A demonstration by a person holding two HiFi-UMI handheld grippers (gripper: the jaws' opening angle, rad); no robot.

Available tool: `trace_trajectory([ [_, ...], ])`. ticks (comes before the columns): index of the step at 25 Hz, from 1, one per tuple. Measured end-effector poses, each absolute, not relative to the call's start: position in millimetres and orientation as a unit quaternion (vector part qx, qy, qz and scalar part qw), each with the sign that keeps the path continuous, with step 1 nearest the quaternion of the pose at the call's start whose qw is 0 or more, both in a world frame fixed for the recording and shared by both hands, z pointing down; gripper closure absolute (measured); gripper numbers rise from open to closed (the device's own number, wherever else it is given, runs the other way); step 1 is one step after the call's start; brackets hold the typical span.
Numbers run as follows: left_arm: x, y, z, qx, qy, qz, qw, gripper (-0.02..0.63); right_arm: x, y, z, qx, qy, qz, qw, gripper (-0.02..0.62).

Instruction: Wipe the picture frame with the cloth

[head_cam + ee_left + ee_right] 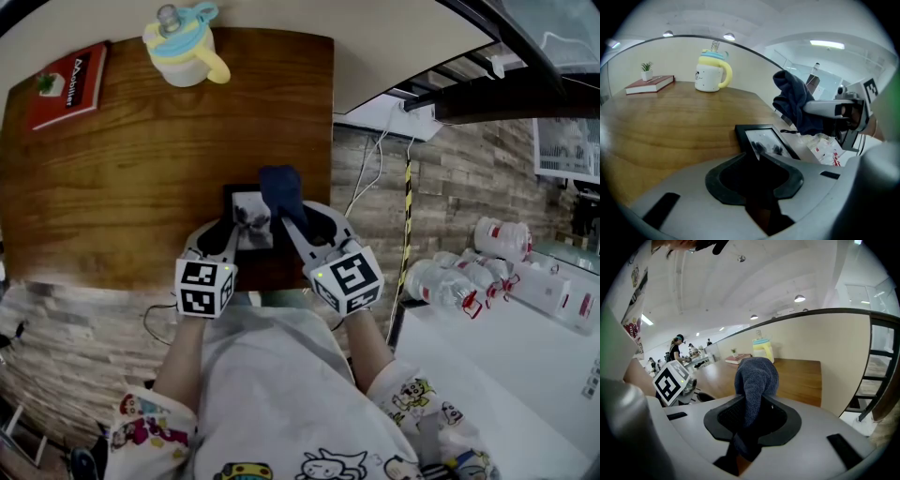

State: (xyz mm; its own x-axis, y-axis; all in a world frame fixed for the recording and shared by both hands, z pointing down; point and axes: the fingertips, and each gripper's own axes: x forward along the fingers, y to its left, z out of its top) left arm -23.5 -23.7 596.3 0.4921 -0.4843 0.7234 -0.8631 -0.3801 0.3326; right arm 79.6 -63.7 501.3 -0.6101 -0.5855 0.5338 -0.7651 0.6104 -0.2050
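I have the black rectangular picture frame lying face up at the near edge of the brown wooden table, right in front of me. My left gripper comes at it from the near left. In the left gripper view its jaws stand narrowly apart with the frame's near edge wedged between them, and they look clamped on it. My right gripper has its jaws pinched on the dark blue knitted cloth. A soft bunch of it pokes out past the tips and hangs just over the frame's right half; I cannot tell whether it touches the glazed face yet.

I judge the frame to be light and rigid, with a smooth face that is probably fragile and slippery, so it would skate on the wood if wiped unheld. The moulded border is the place to hold it, as the left gripper does now, keeping the pads off the picture area. The cloth is limp and will fold under pressure. Holding it by the bunched middle, as now, leaves enough loose fabric to spread, and I would press lightly so the jaws never scrape the face.

A yellow and blue plastic mug and a red book sit at the far side, well apart from the work.
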Motion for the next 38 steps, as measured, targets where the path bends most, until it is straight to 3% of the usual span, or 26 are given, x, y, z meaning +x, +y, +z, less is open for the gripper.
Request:
trace_trajectory([
  [8,-23,-25,597,0.779,-0.435,0.259,0.371,0.528,18,-81,516,0.277,-0.908,0.159,0.270,0.525],
  [20,-24,-25,597,0.776,-0.438,0.258,0.373,0.528,-21,-76,582,0.115,-0.892,0.047,0.434,0.525],
  [38,-26,-25,599,0.765,-0.448,0.251,0.389,0.534,12,-77,583,0.146,-0.889,0.077,0.427,0.526],
])
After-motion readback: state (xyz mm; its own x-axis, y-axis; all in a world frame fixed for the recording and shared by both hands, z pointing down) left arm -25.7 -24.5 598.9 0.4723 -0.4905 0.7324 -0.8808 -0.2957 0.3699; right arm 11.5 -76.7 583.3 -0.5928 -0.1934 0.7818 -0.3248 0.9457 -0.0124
